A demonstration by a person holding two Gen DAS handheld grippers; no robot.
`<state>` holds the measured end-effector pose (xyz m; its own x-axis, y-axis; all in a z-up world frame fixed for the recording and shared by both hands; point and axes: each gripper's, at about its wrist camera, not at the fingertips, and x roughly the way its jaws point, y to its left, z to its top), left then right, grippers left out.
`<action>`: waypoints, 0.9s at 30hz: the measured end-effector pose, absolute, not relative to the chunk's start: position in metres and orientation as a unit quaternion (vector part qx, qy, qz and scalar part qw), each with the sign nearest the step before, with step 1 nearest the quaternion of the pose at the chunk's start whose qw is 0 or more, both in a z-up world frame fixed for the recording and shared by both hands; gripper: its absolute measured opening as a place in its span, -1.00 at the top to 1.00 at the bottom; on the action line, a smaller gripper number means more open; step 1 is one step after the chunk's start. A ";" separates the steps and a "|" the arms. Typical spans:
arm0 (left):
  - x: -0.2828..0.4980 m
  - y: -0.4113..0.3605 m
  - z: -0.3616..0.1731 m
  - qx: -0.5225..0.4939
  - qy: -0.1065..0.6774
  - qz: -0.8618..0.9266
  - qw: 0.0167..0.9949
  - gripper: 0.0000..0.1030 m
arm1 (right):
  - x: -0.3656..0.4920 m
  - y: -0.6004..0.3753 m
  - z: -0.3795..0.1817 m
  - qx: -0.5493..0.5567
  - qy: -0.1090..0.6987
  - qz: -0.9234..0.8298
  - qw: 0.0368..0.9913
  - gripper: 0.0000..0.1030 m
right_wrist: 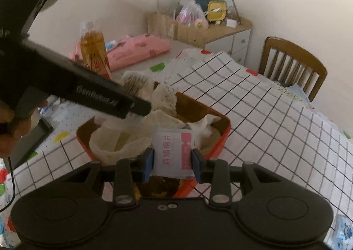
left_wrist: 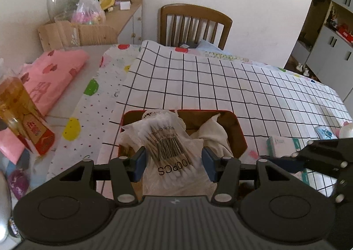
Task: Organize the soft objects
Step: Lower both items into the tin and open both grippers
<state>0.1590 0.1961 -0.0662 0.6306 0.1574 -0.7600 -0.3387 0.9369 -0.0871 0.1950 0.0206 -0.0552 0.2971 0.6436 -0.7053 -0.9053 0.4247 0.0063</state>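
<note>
The left gripper clasps a cotton swab bag over the red box. The right gripper pinches an alcohol pad packet above the same box, where white cloths lie. Beyond spreads the checked tabletop, then a wooden chair.

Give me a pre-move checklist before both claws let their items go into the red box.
1. Left claw around cotton swab bag: ok.
2. Bag over red box: ok.
3. Right claw shut on alcohol pad packet: ok.
4. Packet over the box: ok.
5. Room among white cloths inside: cannot tell.
6. Claws apart from each other: ok, though close.
</note>
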 end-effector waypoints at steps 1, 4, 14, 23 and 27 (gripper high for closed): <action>0.162 0.197 -0.069 -0.112 0.410 0.137 0.895 -0.03 | 0.196 0.024 -0.059 -0.206 0.326 0.498 0.777 0.31; 0.168 0.199 -0.077 -0.118 0.420 0.137 0.890 -0.03 | 0.196 0.032 -0.068 -0.215 0.330 0.500 0.771 0.31; 0.177 0.206 -0.096 -0.137 0.444 0.135 0.875 -0.03 | 0.195 0.041 -0.084 -0.247 0.330 0.501 0.761 0.24; 0.183 0.205 -0.103 -0.141 0.459 0.138 0.866 -0.04 | 0.183 0.042 -0.085 -0.278 0.310 0.501 0.759 0.13; 0.180 0.207 -0.100 -0.154 0.455 0.145 0.865 -0.09 | 0.183 0.039 -0.082 -0.269 0.312 0.499 0.763 0.07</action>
<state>0.1805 0.2065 -0.1005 0.5431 0.1105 -0.8324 -0.3905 0.9108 -0.1339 0.1833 0.0390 -0.0819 0.3074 0.5933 -0.7440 -0.9287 0.3575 -0.0985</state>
